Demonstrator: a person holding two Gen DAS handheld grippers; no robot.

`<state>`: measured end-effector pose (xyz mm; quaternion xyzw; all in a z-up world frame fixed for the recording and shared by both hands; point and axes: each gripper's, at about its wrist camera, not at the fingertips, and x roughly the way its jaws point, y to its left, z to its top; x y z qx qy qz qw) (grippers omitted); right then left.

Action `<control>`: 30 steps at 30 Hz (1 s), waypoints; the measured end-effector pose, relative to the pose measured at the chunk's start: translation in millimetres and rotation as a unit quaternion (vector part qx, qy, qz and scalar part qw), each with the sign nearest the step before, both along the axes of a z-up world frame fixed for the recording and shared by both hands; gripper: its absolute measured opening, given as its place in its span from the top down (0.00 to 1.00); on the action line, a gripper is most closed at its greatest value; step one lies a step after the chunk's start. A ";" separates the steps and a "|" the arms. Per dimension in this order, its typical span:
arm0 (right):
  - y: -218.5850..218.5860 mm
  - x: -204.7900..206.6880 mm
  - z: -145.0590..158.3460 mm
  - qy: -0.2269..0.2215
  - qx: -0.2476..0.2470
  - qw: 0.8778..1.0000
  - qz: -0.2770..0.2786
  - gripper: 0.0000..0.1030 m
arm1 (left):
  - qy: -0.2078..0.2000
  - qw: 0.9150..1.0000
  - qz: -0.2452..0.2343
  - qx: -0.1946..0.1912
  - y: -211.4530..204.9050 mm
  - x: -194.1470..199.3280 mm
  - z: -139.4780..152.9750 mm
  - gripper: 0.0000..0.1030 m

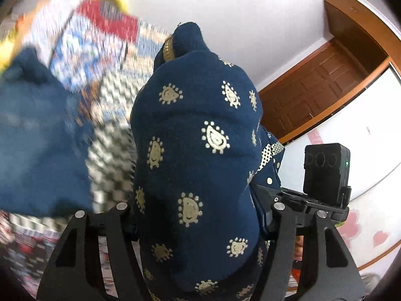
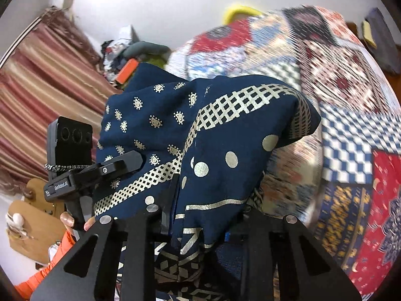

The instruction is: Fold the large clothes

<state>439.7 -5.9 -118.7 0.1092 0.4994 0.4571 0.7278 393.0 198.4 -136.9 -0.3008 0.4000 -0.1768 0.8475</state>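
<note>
A large navy garment (image 1: 195, 150) printed with gold paisley motifs is bunched between the jaws of my left gripper (image 1: 198, 215) and drapes over them, hiding the fingertips. More of it hangs blurred at the left (image 1: 37, 138). In the right wrist view the same navy cloth (image 2: 213, 138), with a gold lattice band and dots, is clamped in my right gripper (image 2: 200, 220) and piles over its jaws. The other gripper (image 2: 82, 175) shows at the left, touching the cloth. Both grippers hold the garment up above the bed.
A patchwork quilt (image 2: 351, 125) in red, blue and checks covers the bed below. A wooden door (image 1: 313, 92) and white wall stand at the right of the left wrist view. Striped curtains (image 2: 37, 87) and a clutter pile (image 2: 130, 55) lie at the left.
</note>
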 end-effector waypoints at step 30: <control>229.5 67.0 -99.3 0.039 -0.085 0.994 0.062 0.68 | 0.099 0.988 0.091 -0.077 246.0 41.7 -139.2 0.34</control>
